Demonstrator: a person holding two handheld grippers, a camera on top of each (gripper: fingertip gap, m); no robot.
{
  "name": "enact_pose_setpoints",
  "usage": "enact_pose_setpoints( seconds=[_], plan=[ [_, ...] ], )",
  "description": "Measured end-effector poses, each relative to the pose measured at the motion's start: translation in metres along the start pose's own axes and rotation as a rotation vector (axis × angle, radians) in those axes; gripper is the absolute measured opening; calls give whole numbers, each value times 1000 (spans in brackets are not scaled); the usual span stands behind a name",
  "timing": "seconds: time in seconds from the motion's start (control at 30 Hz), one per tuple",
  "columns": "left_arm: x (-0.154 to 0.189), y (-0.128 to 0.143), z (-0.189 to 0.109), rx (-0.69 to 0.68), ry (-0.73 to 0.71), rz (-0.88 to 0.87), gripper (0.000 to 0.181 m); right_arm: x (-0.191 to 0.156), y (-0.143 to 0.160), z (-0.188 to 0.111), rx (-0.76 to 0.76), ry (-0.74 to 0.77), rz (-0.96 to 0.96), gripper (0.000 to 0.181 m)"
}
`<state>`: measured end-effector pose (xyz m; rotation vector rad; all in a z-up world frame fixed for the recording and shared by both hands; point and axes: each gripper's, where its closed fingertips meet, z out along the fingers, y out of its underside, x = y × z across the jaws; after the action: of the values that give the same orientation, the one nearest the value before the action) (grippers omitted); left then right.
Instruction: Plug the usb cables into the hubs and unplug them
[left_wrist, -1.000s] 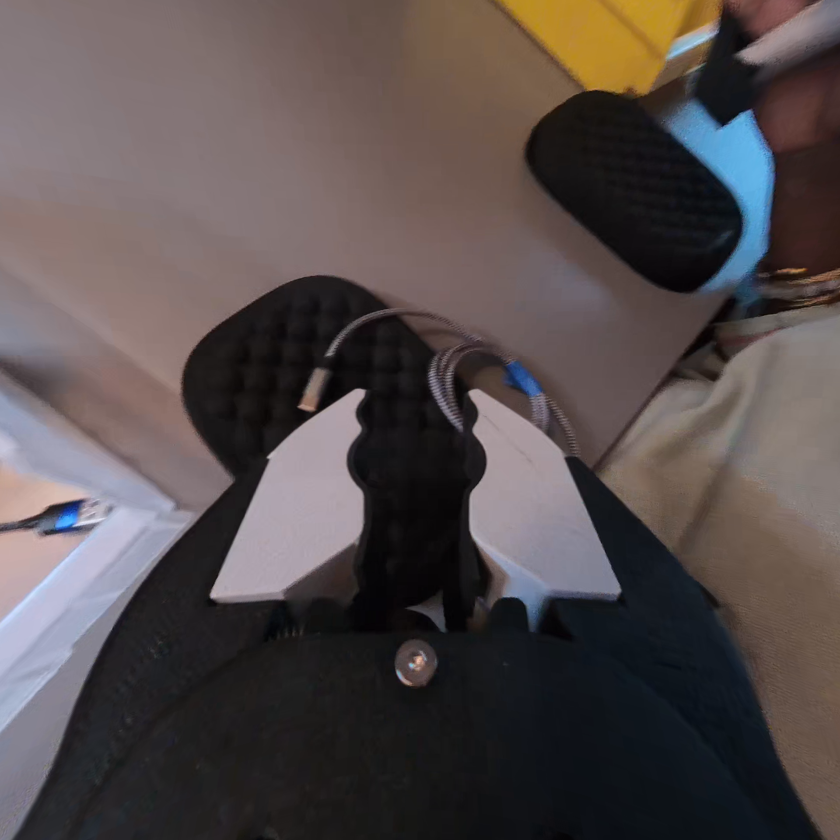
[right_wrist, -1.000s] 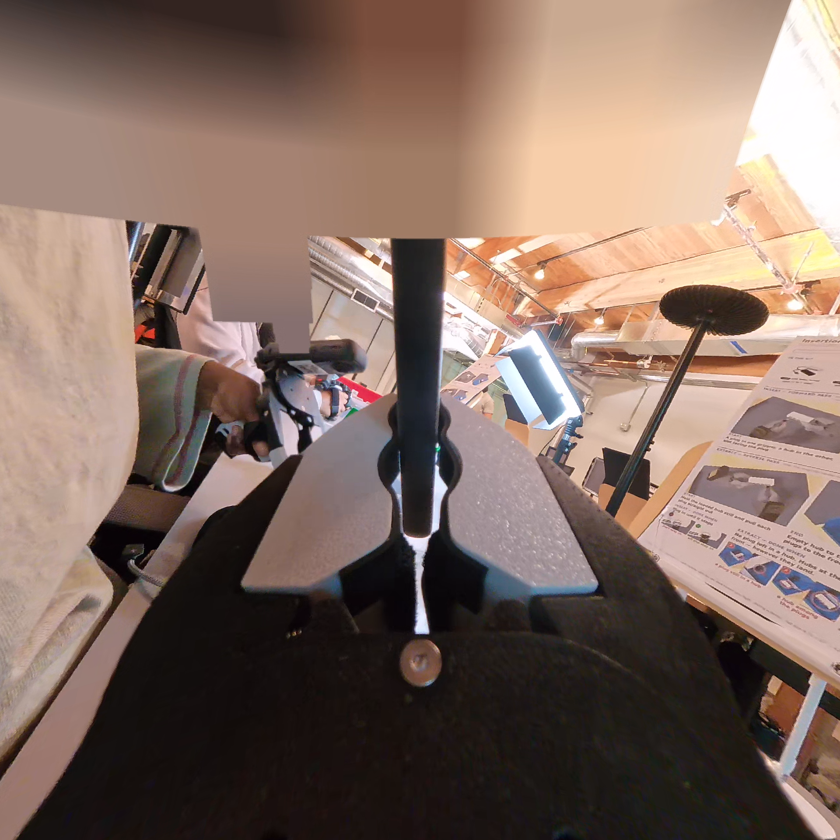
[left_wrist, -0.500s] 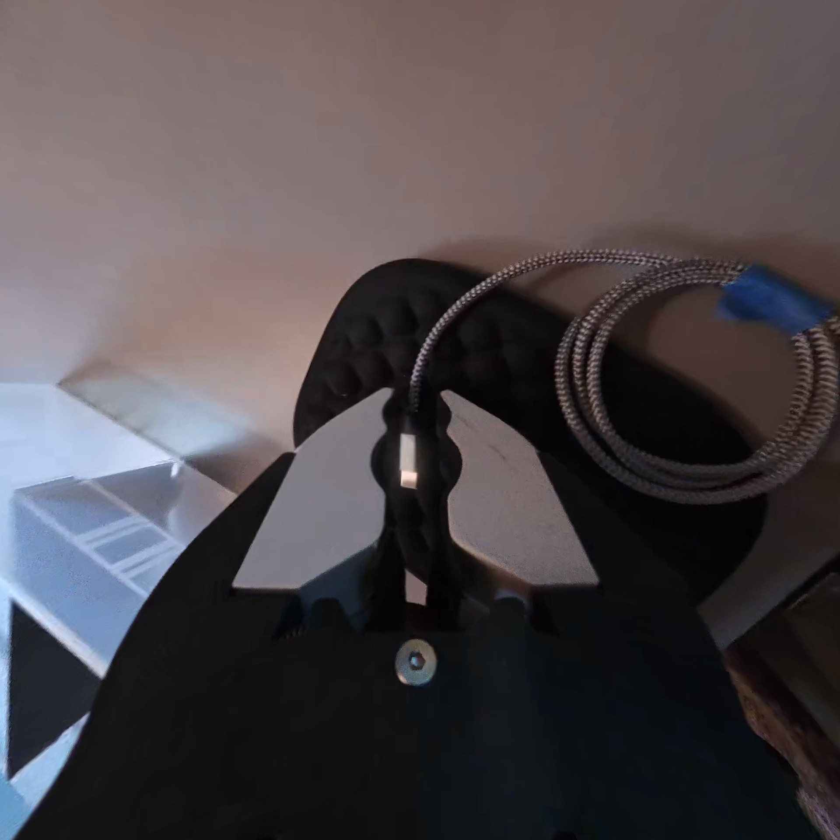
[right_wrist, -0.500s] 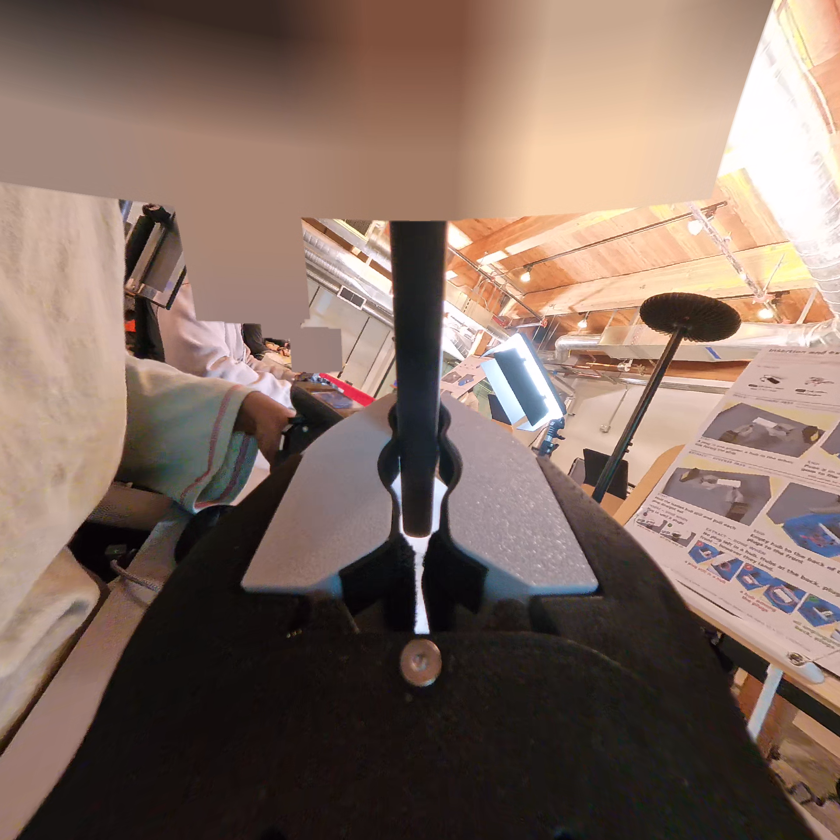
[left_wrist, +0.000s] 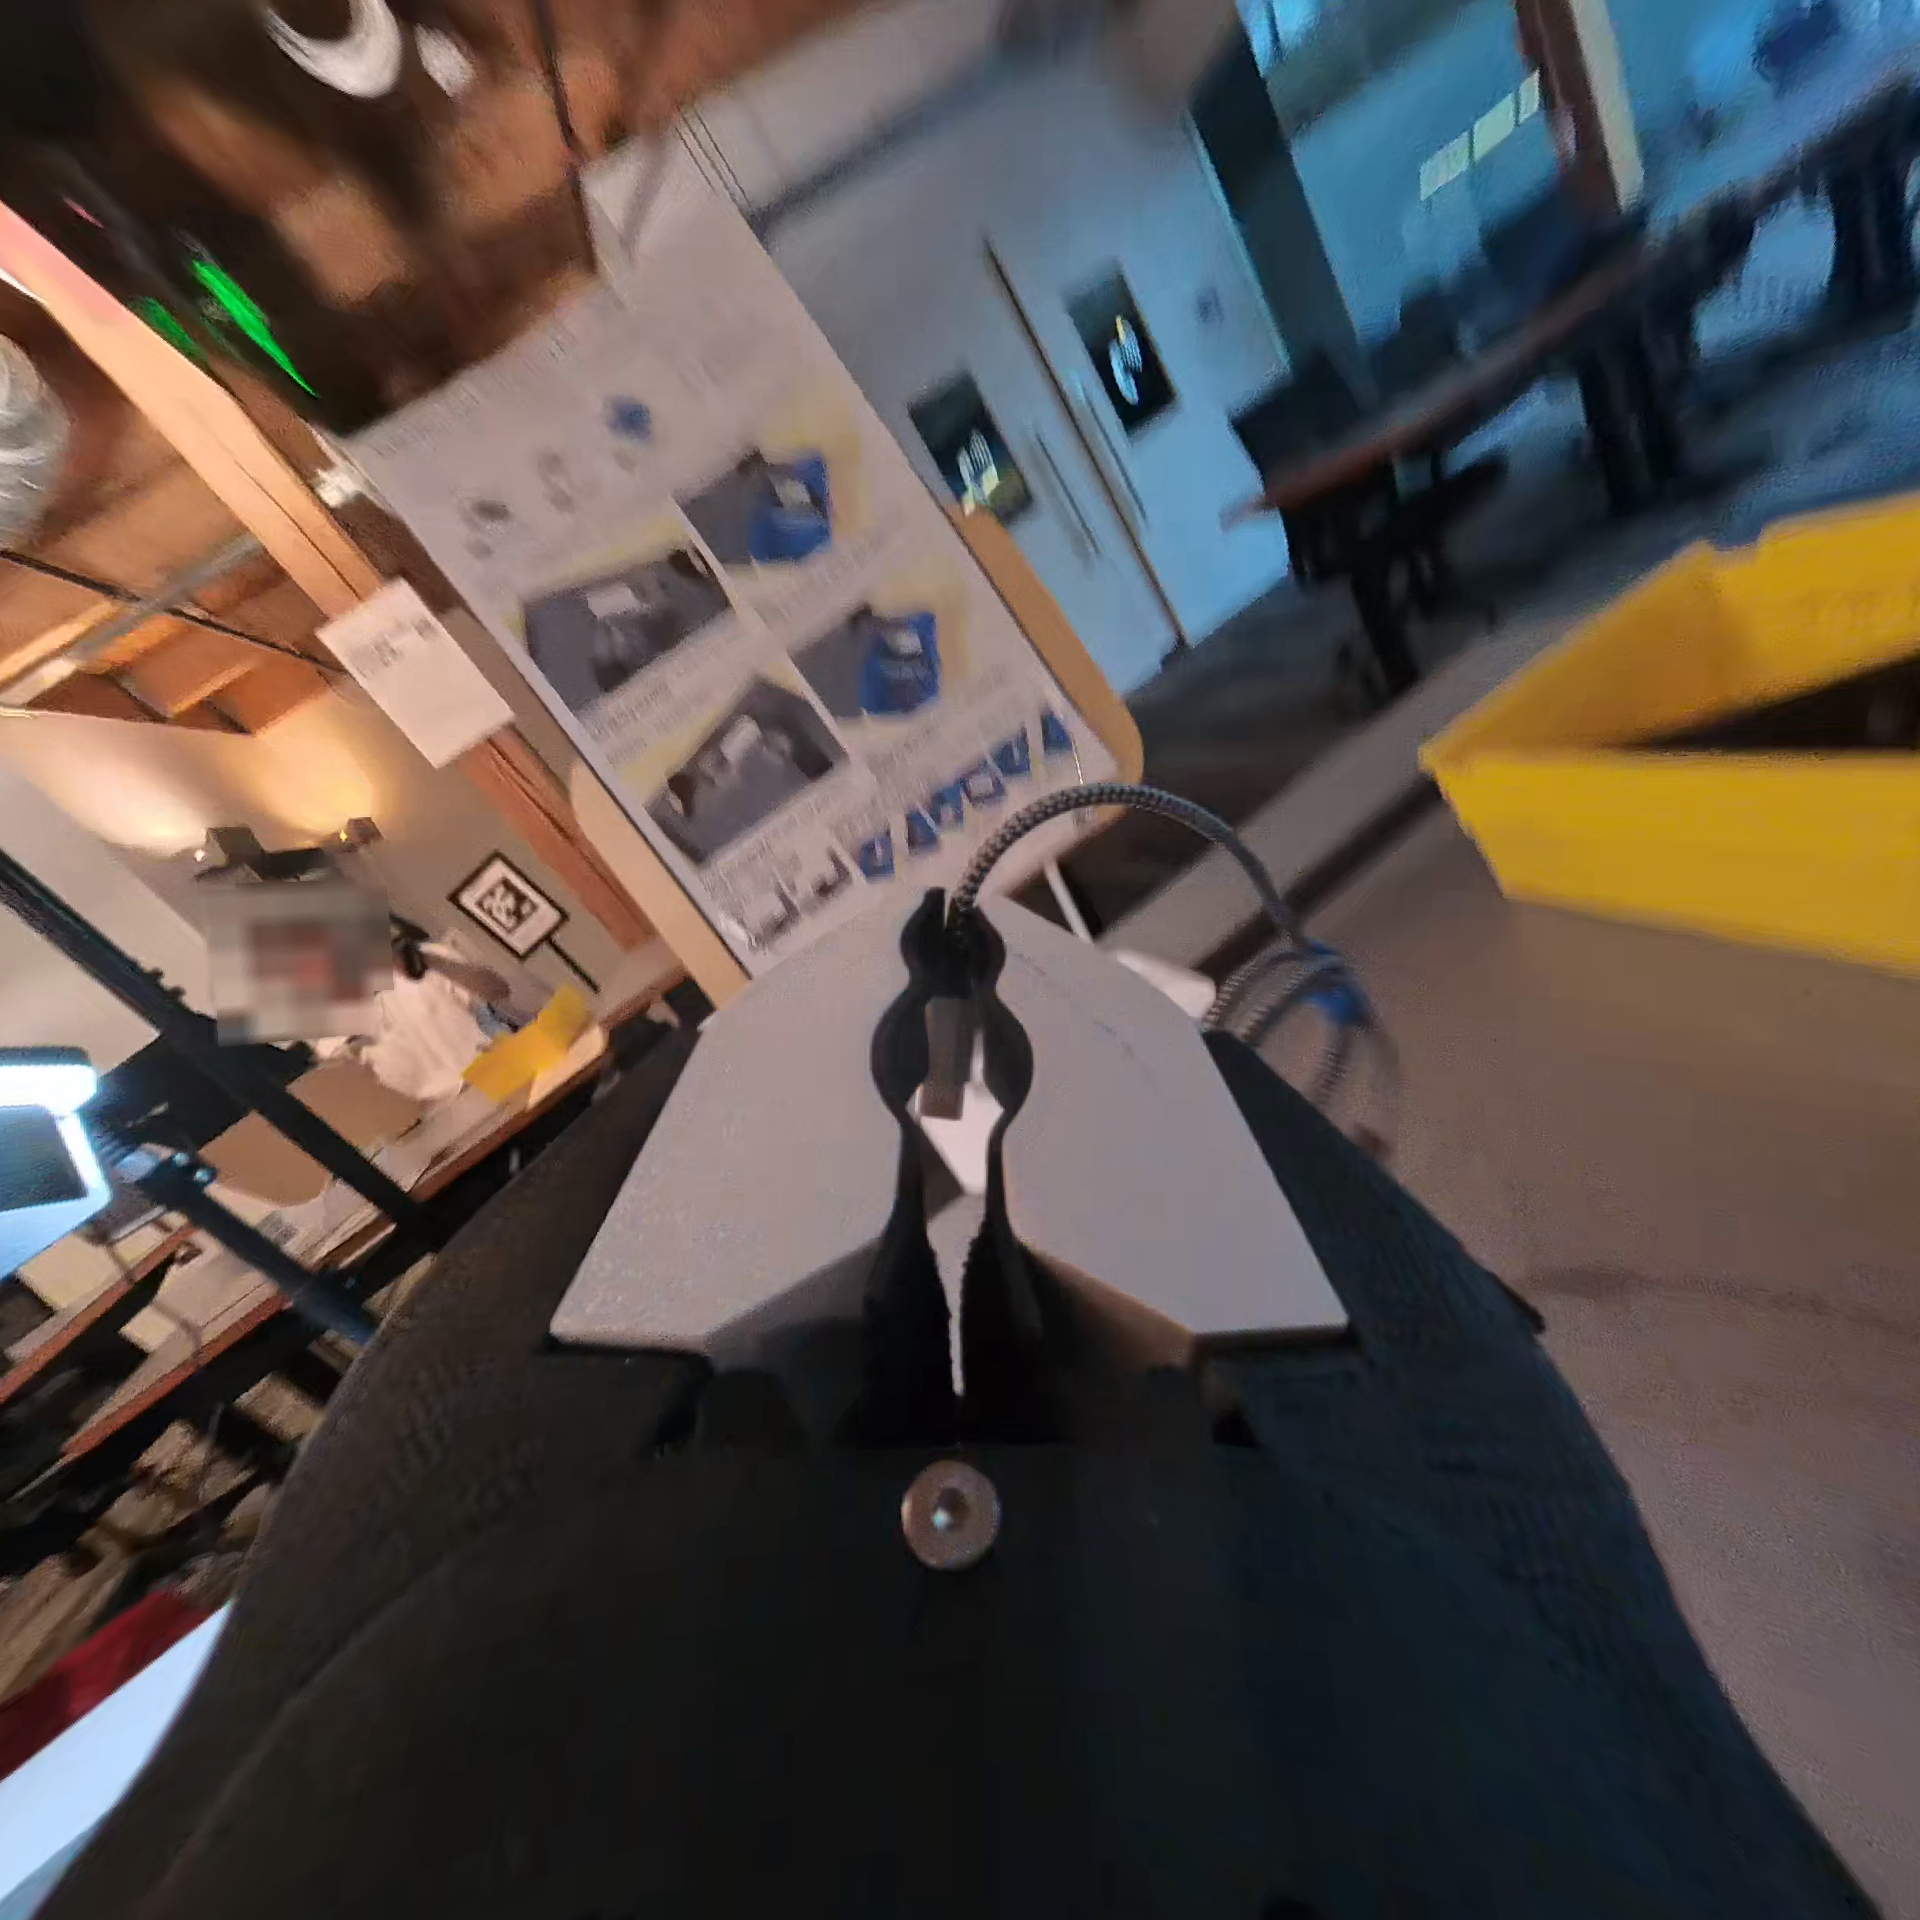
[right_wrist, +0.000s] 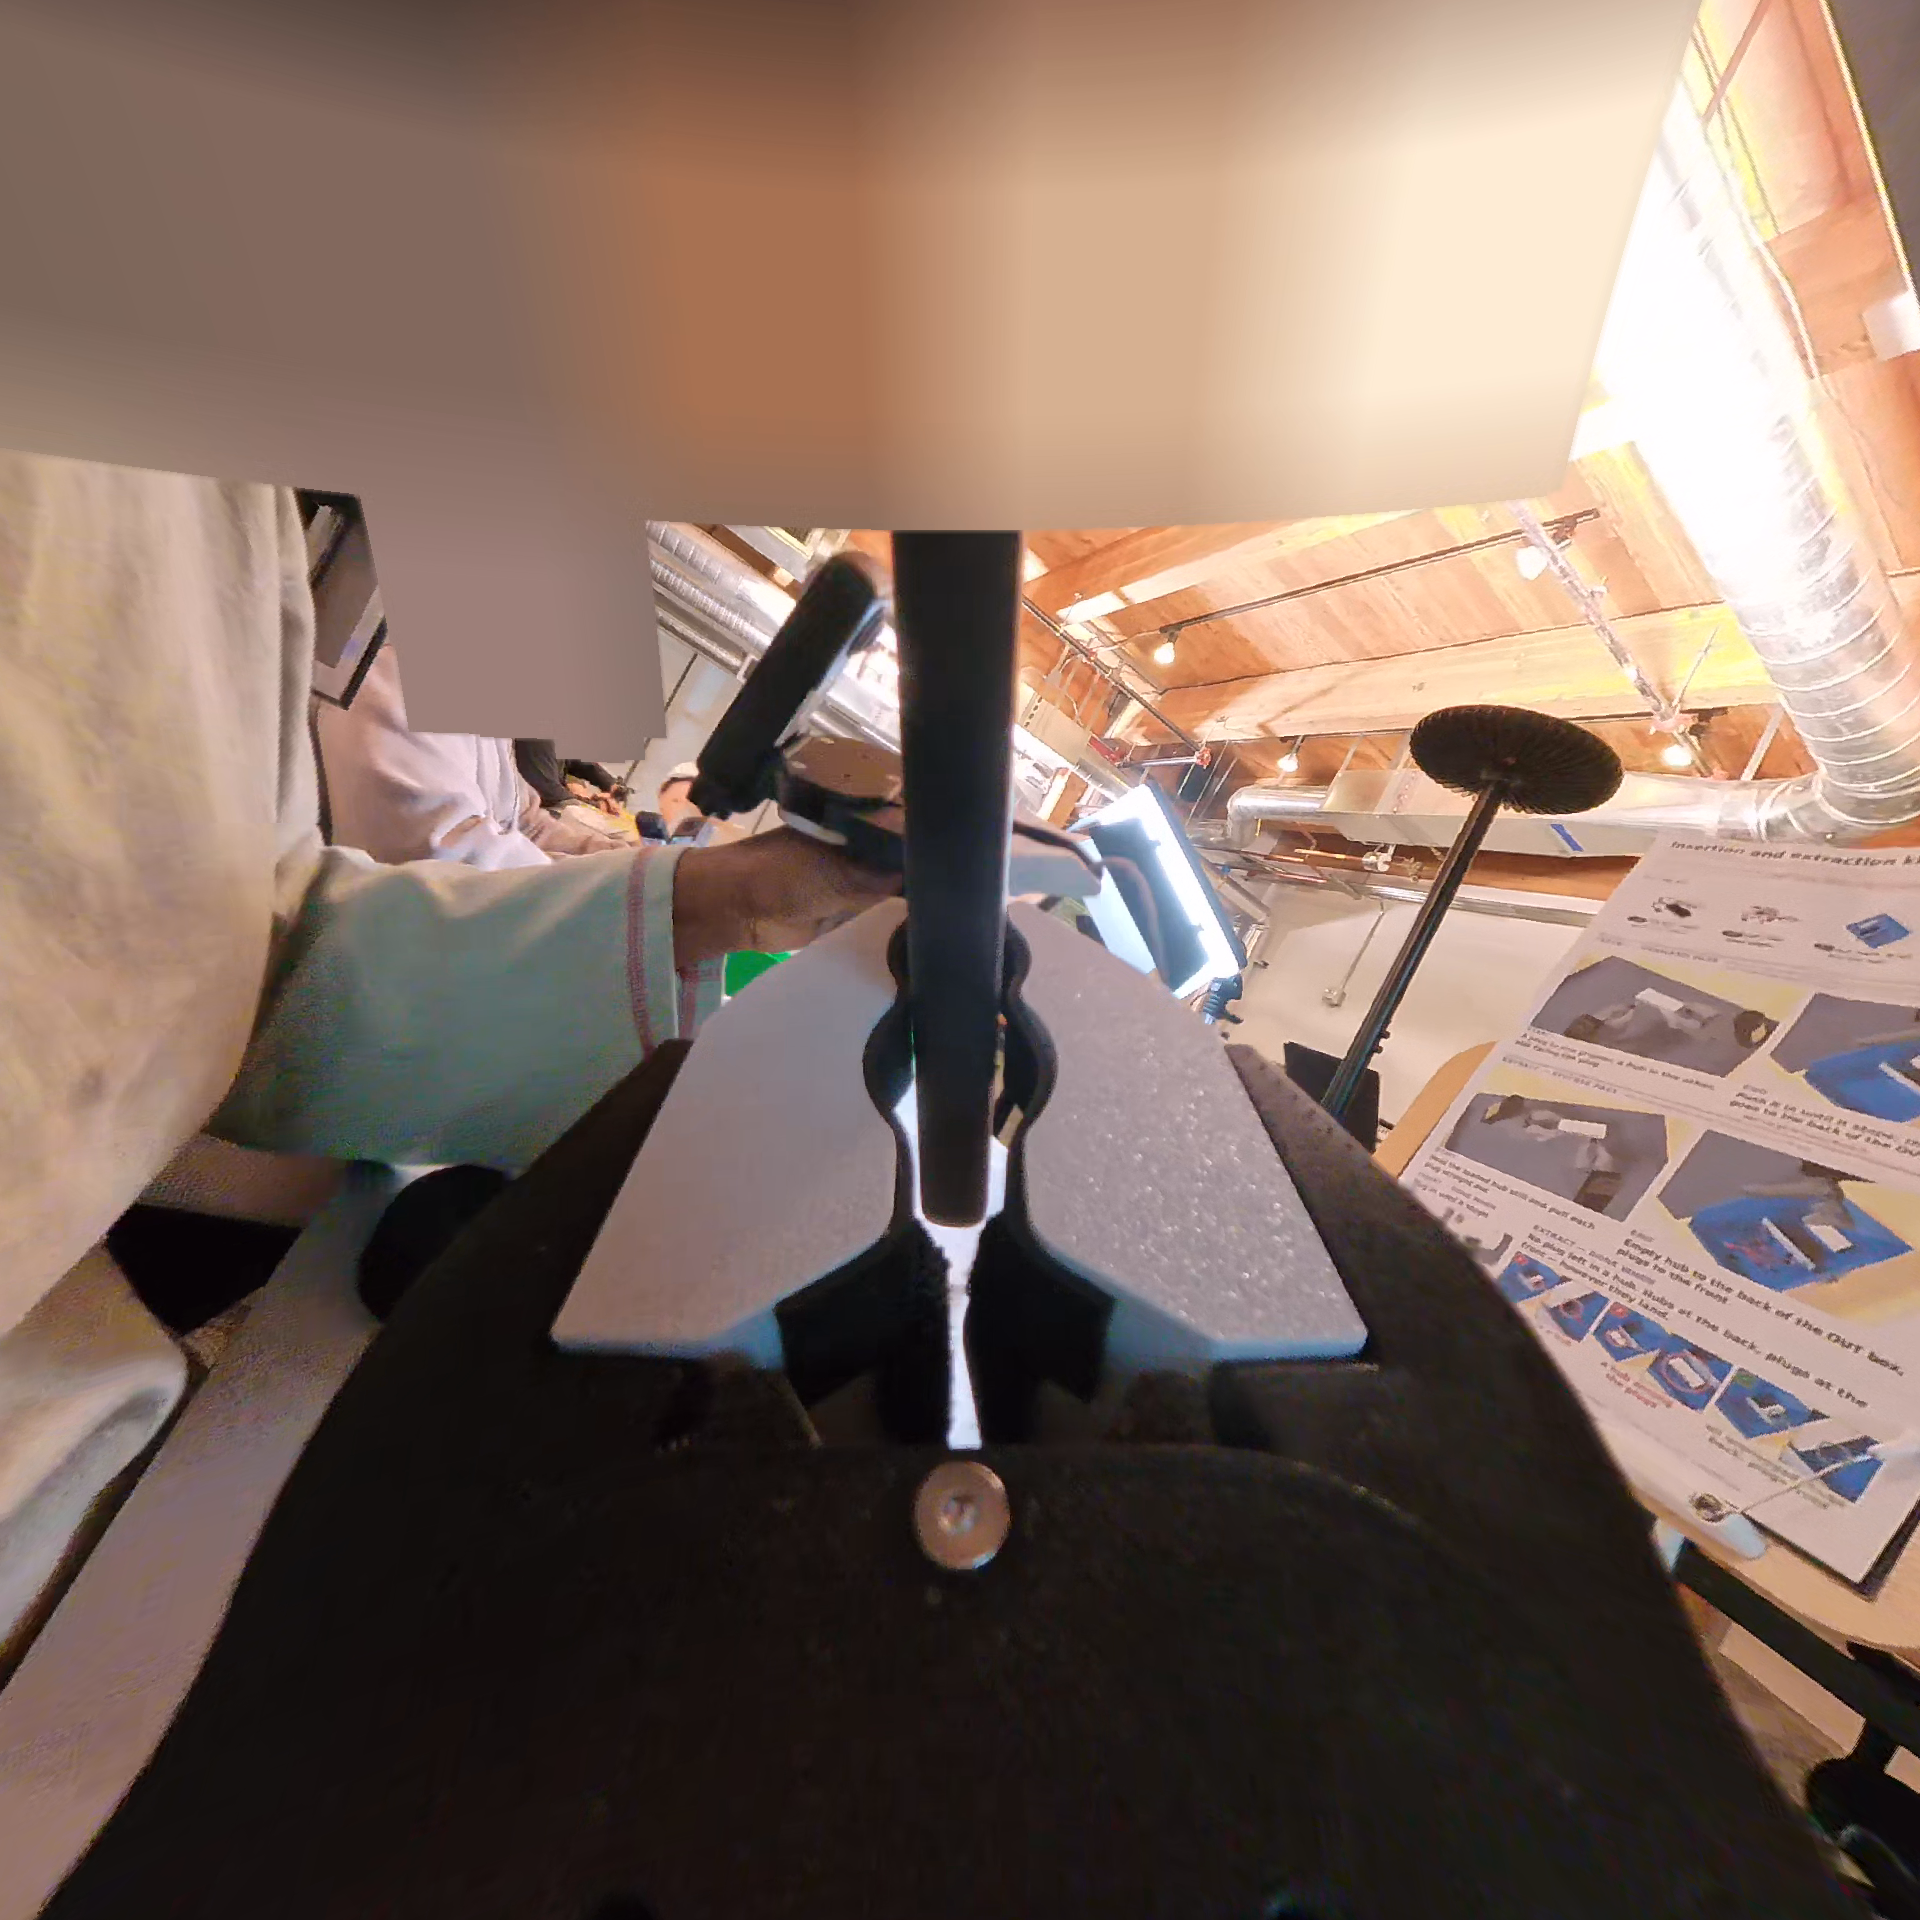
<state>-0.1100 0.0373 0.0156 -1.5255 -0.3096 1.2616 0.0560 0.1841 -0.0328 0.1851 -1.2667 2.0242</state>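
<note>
Left wrist view, near field: the left gripper (left_wrist: 951, 997), with grey fingers and black ribbed pads, has its jaws pressed together on the small metal plug (left_wrist: 943, 1049) of a grey braided USB cable (left_wrist: 1122, 805). The plug lies lengthwise in the slot between the pads, its bare tip pointing back toward the camera. Beyond the plug, the cable arches up and to the right, then drops to a loose coil bound by a blue tie (left_wrist: 1330, 1003), hanging right of the plug and clear of the grey tabletop (left_wrist: 1662, 1195).

What has changed: half a second earlier the same plug was pinched low over a black pad on the table, with the coil resting there. Now the gripper is raised and swung toward the room, and the view is motion-blurred. The cable has been picked up and is being carried to a hub.

Farther right of the plug stands a yellow plastic bin (left_wrist: 1683, 821); behind the plug leans a white instruction poster (left_wrist: 665, 582).

Right wrist view: the right gripper (right_wrist: 956, 997) has its jaws clamped on a slim black bar-shaped hub (right_wrist: 951, 831), held upright and unchanged over the last second. The left gripper (right_wrist: 790, 707) appears to the left of it, held in the person's hand (right_wrist: 769, 904). The plug is not yet inserted; alignment with a port comes next.
</note>
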Motion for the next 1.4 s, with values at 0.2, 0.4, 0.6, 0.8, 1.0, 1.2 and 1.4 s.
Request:
enact_pose_setpoints(
  seconds=[0.2, 0.4, 0.6, 0.8, 1.0, 1.2, 1.4],
  plan=[
    [68, 8, -20, 104, 290, 238, 4, 2, -5, -2, -4, 5, -16, 12],
    [120, 97, -95, 5, 600, 711, 4, 0, -2, -1, -1, -1, -5, 12],
    [94, 140, -129, -197, 631, 542, 14, -6, 4, 7, -9, -23, 13, 12],
    [77, 179, -151, -556, 556, 422, 32, -9, 6, 11, -25, -35, 8, 12],
    [57, 150, -150, -621, 309, -283, 38, -8, 8, 11, -19, -27, 22, 12],
    [107, 166, -130, -630, 314, -515, 42, -11, 13, 14, -61, -35, 2, 12],
    [124, 187, -120, -690, 293, -382, 31, -7, 19, 11, -65, -18, 21, 12]
  ],
)
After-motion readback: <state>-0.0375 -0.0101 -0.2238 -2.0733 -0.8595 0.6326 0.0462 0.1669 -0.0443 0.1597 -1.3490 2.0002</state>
